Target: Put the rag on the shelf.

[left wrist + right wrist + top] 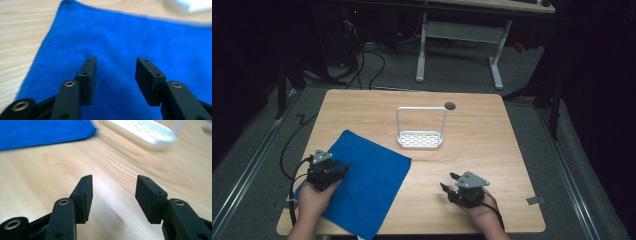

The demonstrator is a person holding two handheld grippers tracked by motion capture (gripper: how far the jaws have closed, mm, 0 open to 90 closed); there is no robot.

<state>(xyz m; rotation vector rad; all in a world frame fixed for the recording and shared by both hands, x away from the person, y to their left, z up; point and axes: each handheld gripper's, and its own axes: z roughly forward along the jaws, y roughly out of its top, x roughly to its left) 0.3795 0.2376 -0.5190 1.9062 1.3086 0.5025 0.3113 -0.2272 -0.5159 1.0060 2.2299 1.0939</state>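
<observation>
Over the blue cloth [362,175], left tongs [343,169] wide open, empty, right tongs [449,181] likewise above bare table [492,140]

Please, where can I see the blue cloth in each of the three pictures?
High view: the blue cloth lies at lower left on the table, under the left claw.
Left gripper view: it covers most of the picture.
Right gripper view: upper left corner.
Shared landmark: the white rack, near the cloth's far corner.
</observation>
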